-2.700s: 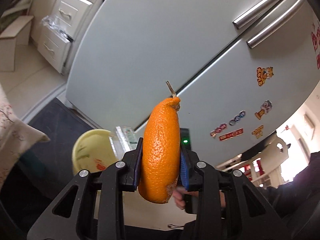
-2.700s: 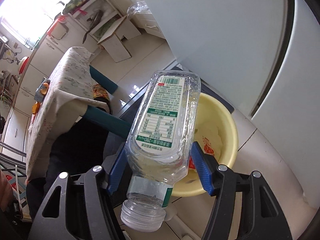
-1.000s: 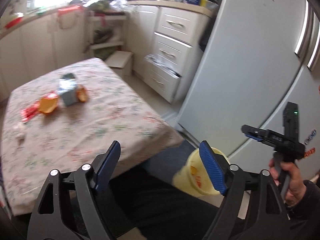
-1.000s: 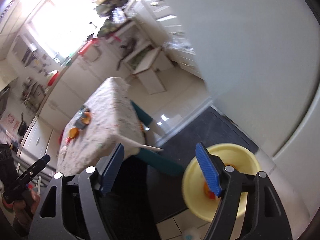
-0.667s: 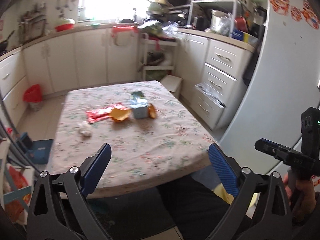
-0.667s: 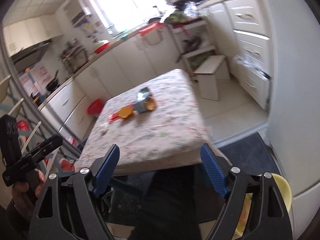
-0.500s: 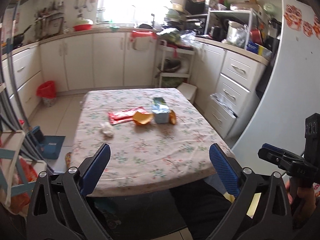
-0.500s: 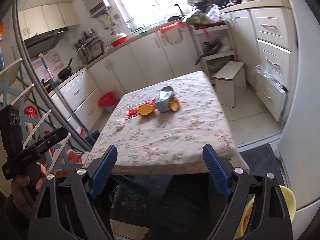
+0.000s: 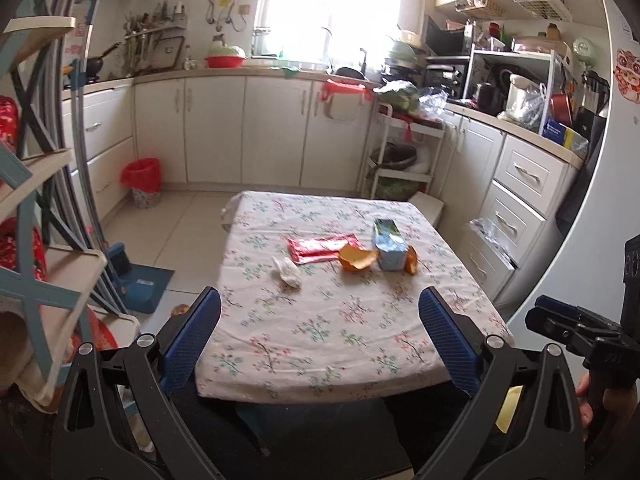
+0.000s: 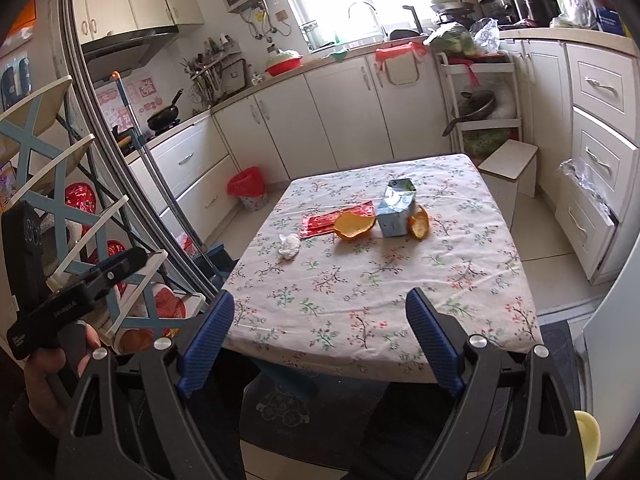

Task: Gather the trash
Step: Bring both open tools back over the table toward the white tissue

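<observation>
Gaping empty: left gripper (image 9: pixel 319 320); right gripper (image 10: pixel 320 322)

Home kitchen. White base cabinets w/ drawers (image 9: pixel 216 128) run along the back wall & right side under a beige countertop (image 9: pixel 248 70); sink tap (image 10: pixel 362 10) at the bright window. Black frying pan (image 10: pixel 164 114) on the hob, grey extractor hood (image 10: pixel 128 42) above. White fridge door w/ red stickers (image 9: pixel 626 76) at right. Low table w/ floral cloth (image 10: pixel 400 280) mid-floor; red-lined waste bin (image 9: pixel 142 182) by the cabinets.
</observation>
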The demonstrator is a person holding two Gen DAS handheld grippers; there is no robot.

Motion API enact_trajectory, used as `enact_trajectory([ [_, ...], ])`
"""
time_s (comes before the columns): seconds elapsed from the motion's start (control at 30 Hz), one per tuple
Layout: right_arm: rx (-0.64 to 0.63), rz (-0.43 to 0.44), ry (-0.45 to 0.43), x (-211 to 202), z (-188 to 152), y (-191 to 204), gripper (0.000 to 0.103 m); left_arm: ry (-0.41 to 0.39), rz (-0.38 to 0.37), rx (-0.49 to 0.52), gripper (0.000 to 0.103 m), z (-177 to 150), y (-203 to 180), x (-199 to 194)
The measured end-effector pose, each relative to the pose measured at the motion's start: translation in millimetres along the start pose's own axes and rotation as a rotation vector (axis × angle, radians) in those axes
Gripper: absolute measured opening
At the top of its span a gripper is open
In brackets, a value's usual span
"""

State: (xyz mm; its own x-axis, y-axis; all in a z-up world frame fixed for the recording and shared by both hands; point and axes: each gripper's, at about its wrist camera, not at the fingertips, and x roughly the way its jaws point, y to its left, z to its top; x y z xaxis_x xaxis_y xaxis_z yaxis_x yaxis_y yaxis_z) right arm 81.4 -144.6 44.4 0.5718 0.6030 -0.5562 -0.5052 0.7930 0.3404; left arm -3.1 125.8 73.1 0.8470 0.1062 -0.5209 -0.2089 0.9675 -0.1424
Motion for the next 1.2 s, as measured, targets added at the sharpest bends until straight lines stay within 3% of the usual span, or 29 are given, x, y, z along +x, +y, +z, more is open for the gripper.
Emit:
enact_trajectory([
  [0.23, -0.029, 0.017, 0.026, 23, 4, 15, 0.085, -0.035, 0.054, -0.046, 0.095, 8, 27, -6],
  [0.4, -0.033, -0.012, 0.065, 49, 3, 9, 0.088, 0.061, 0.09, -0.043, 0.095, 0, 29, 37],
  [0.6, -0.008, -0.073, 0.077, 64, 4, -11, 0.089, 0.121, 0.056, -0.052, 0.095, -17, 24, 70],
  [0.77, 0.031, -0.127, 0.139, 101, 4, -40, 0.089, 0.161, 0.06, -0.042, 0.095, -20, 23, 118],
  [1.0, 0.064, -0.144, 0.187, 146, 12, -59, 0.089, 0.359, 0.096, -0.08, 0.095, -31, 37, 243],
  [1.2, 0.086, -0.14, 0.181, 157, 21, -70, 0.089, 0.397, 0.104, -0.039, 0.095, -27, 29, 296],
])
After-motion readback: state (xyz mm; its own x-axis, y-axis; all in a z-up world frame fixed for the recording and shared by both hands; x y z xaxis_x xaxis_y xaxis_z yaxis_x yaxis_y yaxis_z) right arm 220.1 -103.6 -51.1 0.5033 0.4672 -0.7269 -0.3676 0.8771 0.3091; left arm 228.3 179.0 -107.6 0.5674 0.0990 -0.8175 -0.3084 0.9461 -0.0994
